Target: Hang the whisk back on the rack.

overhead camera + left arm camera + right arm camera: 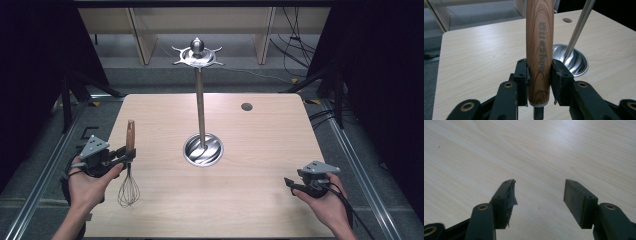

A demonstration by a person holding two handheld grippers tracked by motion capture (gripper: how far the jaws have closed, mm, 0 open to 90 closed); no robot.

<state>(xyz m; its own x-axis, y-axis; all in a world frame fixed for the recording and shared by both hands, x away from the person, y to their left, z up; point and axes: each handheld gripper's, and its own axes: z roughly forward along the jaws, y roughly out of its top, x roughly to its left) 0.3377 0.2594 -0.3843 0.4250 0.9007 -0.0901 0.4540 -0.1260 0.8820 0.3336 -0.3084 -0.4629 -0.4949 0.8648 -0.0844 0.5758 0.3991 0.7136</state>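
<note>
My left tongs (539, 75) squeeze the wooden-handled wire whisk (129, 172), its handle writing showing up close, while my right tongs (539, 195) gape over the pale wooden tabletop (260, 150).

jaws of left gripper (539, 75) clamp upright wooden whisk handle (540, 47).

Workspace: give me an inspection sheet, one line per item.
Surface: pale wooden table with a round grommet hole at the far right.
Job's things: wire whisk with wooden handle, held wires down; steel hanging stand with round base, its hooks bare.
Clutter: nothing seen.
Grippers: left gripper clamped on the whisk handle; right gripper open, holding nothing, above bare table.
Cables: black cable trailing from the right gripper; loose cables on the floor.
Surroundings: grey floor, dark curtains.
</note>
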